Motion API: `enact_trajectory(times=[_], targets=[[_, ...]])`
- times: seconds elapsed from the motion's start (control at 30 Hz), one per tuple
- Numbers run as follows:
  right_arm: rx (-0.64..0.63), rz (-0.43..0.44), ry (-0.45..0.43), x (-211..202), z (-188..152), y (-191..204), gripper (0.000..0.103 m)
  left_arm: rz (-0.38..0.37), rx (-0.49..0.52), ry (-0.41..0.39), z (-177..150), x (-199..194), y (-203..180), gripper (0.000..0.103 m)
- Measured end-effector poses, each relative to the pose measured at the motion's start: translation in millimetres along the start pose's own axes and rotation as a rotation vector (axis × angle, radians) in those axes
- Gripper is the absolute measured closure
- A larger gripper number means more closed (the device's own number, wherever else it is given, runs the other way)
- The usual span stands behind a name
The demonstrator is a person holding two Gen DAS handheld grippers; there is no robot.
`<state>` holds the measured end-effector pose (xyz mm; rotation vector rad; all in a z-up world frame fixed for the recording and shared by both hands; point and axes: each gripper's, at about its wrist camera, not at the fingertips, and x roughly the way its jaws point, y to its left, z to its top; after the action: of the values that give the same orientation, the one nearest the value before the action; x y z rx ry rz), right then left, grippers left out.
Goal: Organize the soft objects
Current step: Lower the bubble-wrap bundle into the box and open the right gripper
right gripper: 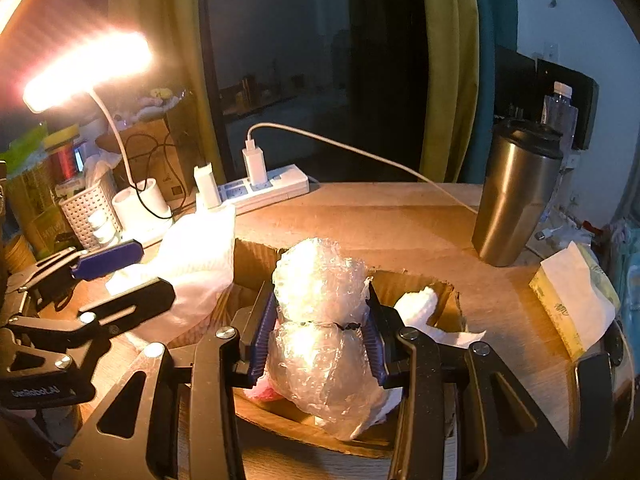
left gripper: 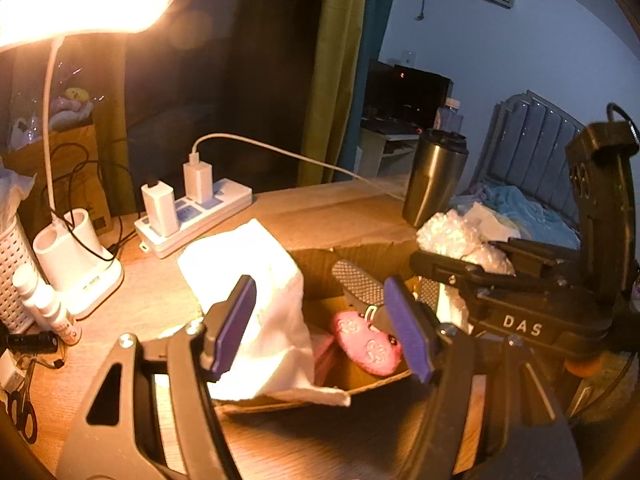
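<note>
Right gripper [right gripper: 320, 332] is clamping the light, squashy plastic bundle [right gripper: 320, 320] at its tied waist, probably the surest hold, over the cardboard box [right gripper: 416, 280].

At the bottom of both wrist views, black angular gripper frames with triangular cut-outs and silver screws are seen. The left gripper [left gripper: 324, 328] carries ribbed purple-blue pads. On the right gripper [left gripper: 384, 296], the white letters "DAS" are printed at the right.

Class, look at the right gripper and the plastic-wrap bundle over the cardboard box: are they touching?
Touching. The right wrist view shows the plastic-wrap bundle bulging against both blue pads of the right gripper, with no gap either side.
</note>
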<state>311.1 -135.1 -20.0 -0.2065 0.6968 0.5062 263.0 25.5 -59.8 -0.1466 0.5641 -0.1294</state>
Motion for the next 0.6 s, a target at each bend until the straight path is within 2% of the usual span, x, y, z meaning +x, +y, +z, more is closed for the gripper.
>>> enact_trajectory(times=[0.07, 0.1, 0.6], targets=[[0.002, -0.002, 0.002, 1, -1, 1, 0.04, 0.003, -0.003, -0.003, -1, -2, 1, 0.035], [0.006, -0.001, -0.001, 0, -1, 1, 0.037, 0.005, -0.004, -0.006, -1, -3, 2, 0.035], [0.002, -0.028, -0.049, -31, -3, 9, 0.035, 0.025, -0.002, -0.061, 2, -34, 2, 0.035]])
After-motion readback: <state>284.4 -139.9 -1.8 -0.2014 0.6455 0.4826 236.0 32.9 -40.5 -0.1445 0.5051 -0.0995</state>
